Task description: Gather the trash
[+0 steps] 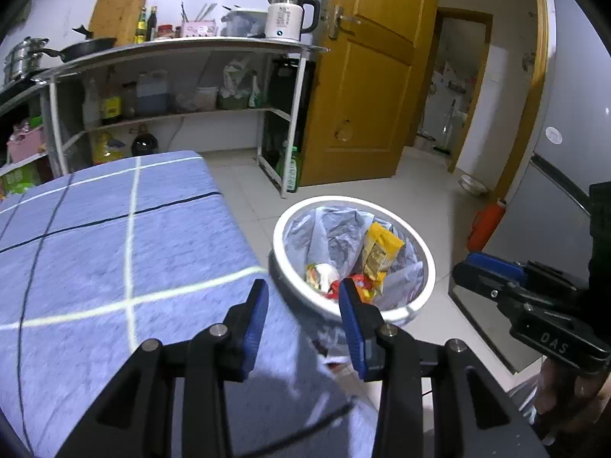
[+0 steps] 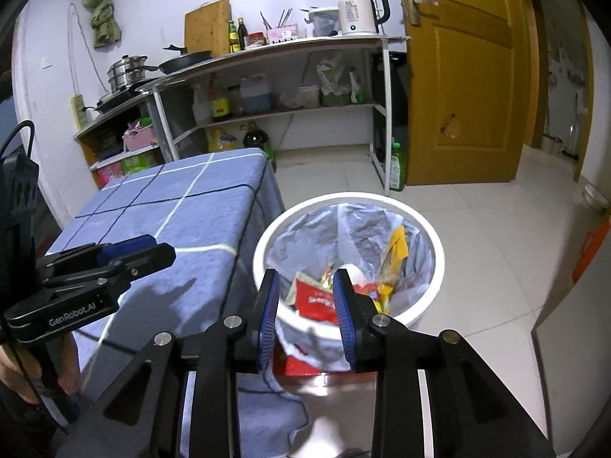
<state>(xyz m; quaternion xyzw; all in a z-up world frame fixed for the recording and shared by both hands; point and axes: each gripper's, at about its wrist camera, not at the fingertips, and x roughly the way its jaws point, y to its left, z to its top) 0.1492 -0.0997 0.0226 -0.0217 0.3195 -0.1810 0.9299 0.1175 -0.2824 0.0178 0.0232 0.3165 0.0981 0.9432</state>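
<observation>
A white trash bin [image 1: 345,199] [image 2: 343,195] with a grey liner stands on the floor beside the table. Inside lie a yellow packet [image 1: 380,252] [image 2: 397,246], red wrappers [image 2: 317,297] [image 1: 334,288] and a white round piece [image 2: 353,271]. My left gripper [image 1: 303,290] is open and empty, over the table's corner just left of the bin. My right gripper [image 2: 305,278] is open and empty, in front of the bin's near rim. Each gripper shows from the side in the other view: the right gripper [image 1: 464,267], the left gripper [image 2: 164,250]. A red scrap [image 2: 294,362] shows below the bin's near wall.
The table wears a blue checked cloth [image 1: 114,248] [image 2: 191,198]. Behind stands a shelf rack [image 1: 191,45] with a kettle [image 1: 286,19], pans and bottles. A yellow door [image 1: 366,76] is open at the right. A green bottle [image 2: 397,164], a bowl [image 1: 473,185] and an orange item [image 1: 485,225] sit on the tiled floor.
</observation>
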